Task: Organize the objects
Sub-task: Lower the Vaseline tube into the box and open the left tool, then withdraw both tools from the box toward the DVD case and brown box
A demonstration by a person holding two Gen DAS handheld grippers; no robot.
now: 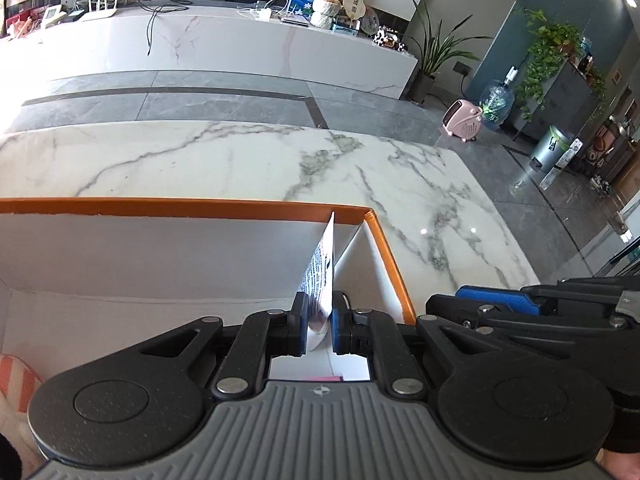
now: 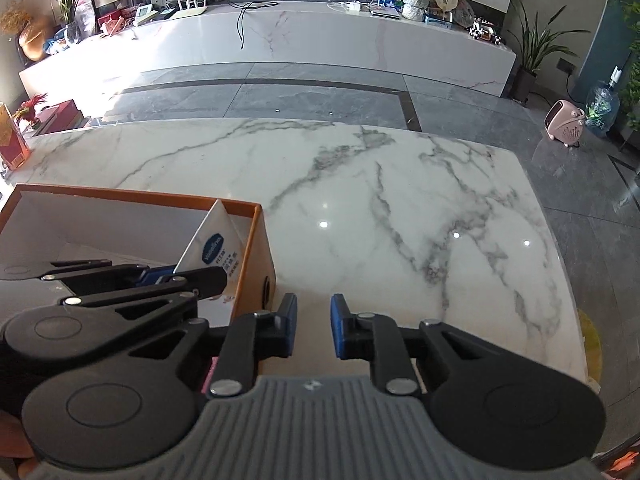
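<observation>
An orange-rimmed box (image 1: 180, 205) with a white inside stands on the marble table (image 1: 240, 156). My left gripper (image 1: 320, 320) is shut on a white Vaseline tube (image 1: 322, 268) and holds it upright inside the box's right corner. The tube (image 2: 218, 246) and the box (image 2: 256, 256) also show in the right wrist view, with the left gripper (image 2: 176, 276) around the tube. My right gripper (image 2: 314, 328) is open and empty, just right of the box over the table; it also shows in the left wrist view (image 1: 500, 300).
A red and gold carton (image 2: 12, 136) stands at the table's far left. Beyond the table lies grey floor, then a long white marble bench (image 2: 320, 44) with clutter. A pink heater (image 2: 566, 122) sits on the floor at right.
</observation>
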